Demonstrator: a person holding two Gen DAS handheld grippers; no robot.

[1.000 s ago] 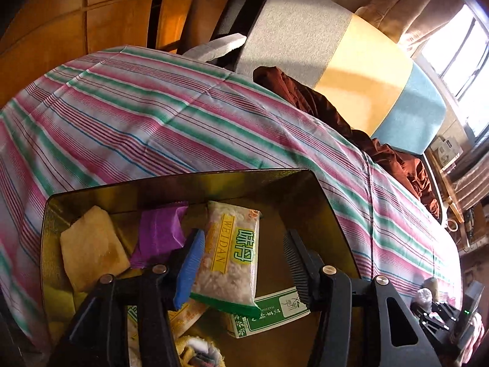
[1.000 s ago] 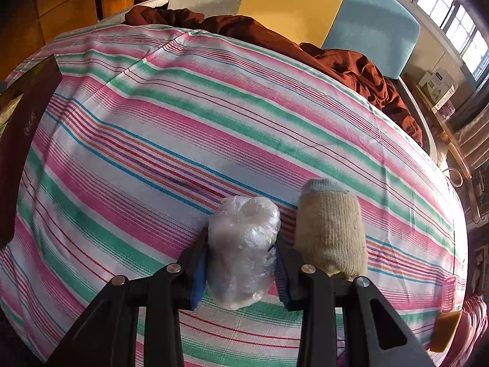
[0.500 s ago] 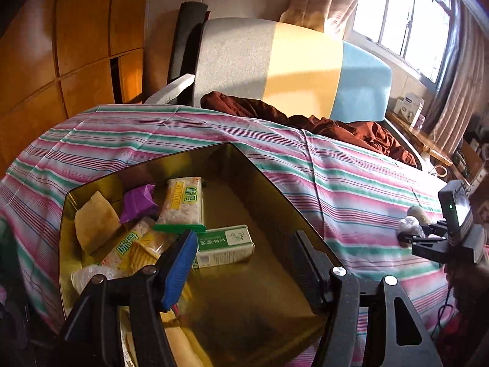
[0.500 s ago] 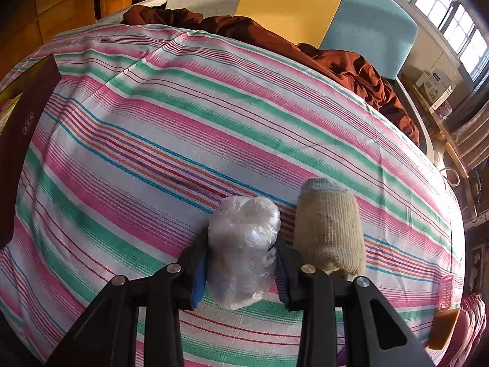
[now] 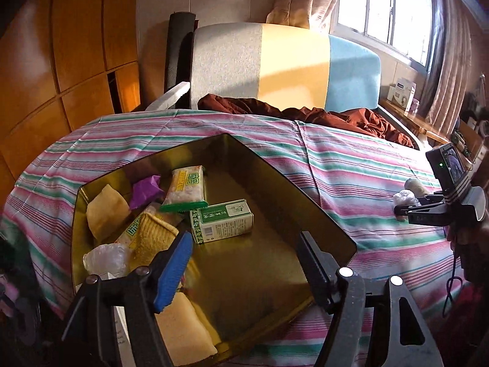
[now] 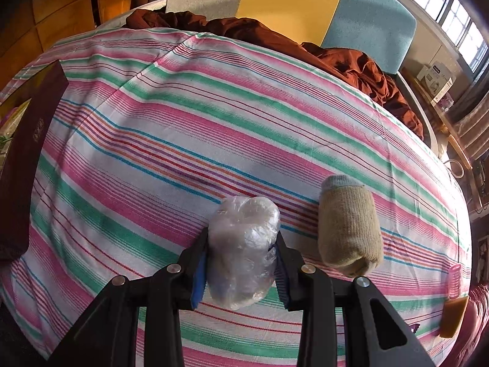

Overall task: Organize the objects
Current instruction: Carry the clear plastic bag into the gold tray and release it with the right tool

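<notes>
My left gripper [image 5: 244,263] is open and empty, raised above the near end of a gold-lined box [image 5: 324,229]. The box holds a green carton [image 5: 223,221], a snack packet [image 5: 186,188], a purple wrapper [image 5: 145,189], a yellow knit roll [image 5: 152,238] and a clear plastic bundle [image 5: 104,260]. My right gripper [image 6: 241,263] is shut on a clear plastic-wrapped bundle [image 6: 244,244] resting on the striped cloth. A beige rolled sock [image 6: 348,229] lies just right of it. The right gripper also shows in the left wrist view [image 5: 400,208].
The striped cloth [image 6: 183,122] covers the table. The box's dark side [image 6: 21,153] stands at the left edge of the right wrist view. A brown blanket [image 5: 305,113] and a cushioned headboard [image 5: 290,61] lie beyond. An orange block [image 6: 452,318] sits at the right edge.
My left gripper has pulled up and back from the box, leaving the snack packet inside. The right gripper stays closed on the plastic bundle, unmoved.
</notes>
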